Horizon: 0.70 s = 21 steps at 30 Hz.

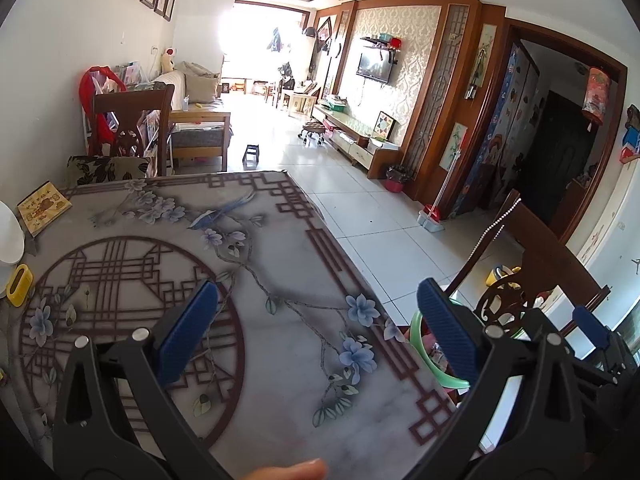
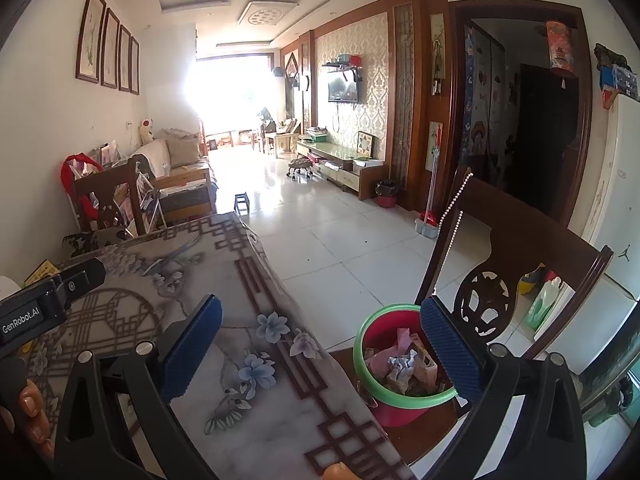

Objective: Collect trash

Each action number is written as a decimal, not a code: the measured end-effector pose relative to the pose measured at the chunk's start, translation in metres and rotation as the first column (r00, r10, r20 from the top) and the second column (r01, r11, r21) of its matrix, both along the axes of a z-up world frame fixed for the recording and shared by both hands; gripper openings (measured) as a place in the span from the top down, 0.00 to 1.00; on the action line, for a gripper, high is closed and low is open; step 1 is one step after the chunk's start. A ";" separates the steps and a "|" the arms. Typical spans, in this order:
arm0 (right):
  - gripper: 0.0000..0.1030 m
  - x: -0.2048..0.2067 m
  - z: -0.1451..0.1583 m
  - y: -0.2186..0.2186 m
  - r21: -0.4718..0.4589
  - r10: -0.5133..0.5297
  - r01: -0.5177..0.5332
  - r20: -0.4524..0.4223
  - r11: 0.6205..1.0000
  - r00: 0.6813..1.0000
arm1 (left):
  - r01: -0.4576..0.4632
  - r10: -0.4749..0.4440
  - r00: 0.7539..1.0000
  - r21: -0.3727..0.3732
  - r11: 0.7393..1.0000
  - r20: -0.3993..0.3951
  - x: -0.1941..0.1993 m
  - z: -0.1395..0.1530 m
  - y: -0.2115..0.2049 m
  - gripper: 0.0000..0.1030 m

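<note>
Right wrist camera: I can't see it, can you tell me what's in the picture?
The open right gripper hangs over the edge of a flower-patterned table, holding nothing. Beside the table, a red bin with a green rim sits on a wooden chair, with crumpled trash inside. Behind is a long, bright living room.

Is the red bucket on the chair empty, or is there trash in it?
It holds trash. The right wrist view shows crumpled paper and wrappers piled inside the red bucket, which stands upright on the chair.
</note>
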State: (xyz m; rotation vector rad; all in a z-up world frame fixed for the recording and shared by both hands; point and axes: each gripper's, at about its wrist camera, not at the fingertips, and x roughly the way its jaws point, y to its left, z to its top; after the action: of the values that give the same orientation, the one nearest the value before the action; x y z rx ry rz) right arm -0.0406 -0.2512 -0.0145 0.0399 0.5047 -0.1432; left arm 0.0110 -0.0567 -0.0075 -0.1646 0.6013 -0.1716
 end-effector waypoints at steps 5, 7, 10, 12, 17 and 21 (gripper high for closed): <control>0.07 0.000 0.000 -0.001 -0.002 -0.003 0.003 0.001 1.000 1.000 | 0.002 -0.002 1.000 0.004 1.000 0.002 -0.001 0.000 0.000 0.05; 0.07 -0.001 0.000 0.000 -0.003 -0.004 0.004 0.000 1.000 1.000 | 0.004 -0.004 1.000 0.005 1.000 0.002 0.000 0.000 0.000 0.05; 0.07 -0.002 0.000 0.000 -0.004 -0.003 0.003 -0.002 1.000 1.000 | 0.002 -0.002 1.000 0.004 1.000 0.002 0.000 0.000 0.000 0.05; 0.07 -0.002 0.000 0.000 -0.004 -0.003 0.003 -0.001 1.000 1.000 | 0.002 -0.002 1.000 0.004 1.000 0.001 0.000 0.000 0.000 0.05; 0.07 -0.003 -0.004 -0.001 -0.010 0.002 -0.002 -0.004 1.000 1.000 | 0.000 0.000 1.000 0.005 1.000 -0.003 0.001 -0.001 0.002 0.05; 0.07 -0.001 -0.005 0.000 -0.010 0.006 -0.006 -0.008 1.000 1.000 | 0.000 0.000 1.000 0.005 1.000 -0.007 0.003 -0.001 0.004 0.05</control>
State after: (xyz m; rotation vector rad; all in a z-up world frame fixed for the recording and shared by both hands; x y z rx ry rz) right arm -0.0419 -0.2512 -0.0198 0.0279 0.5122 -0.1401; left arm 0.0140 -0.0530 -0.0086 -0.1598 0.6085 -0.1697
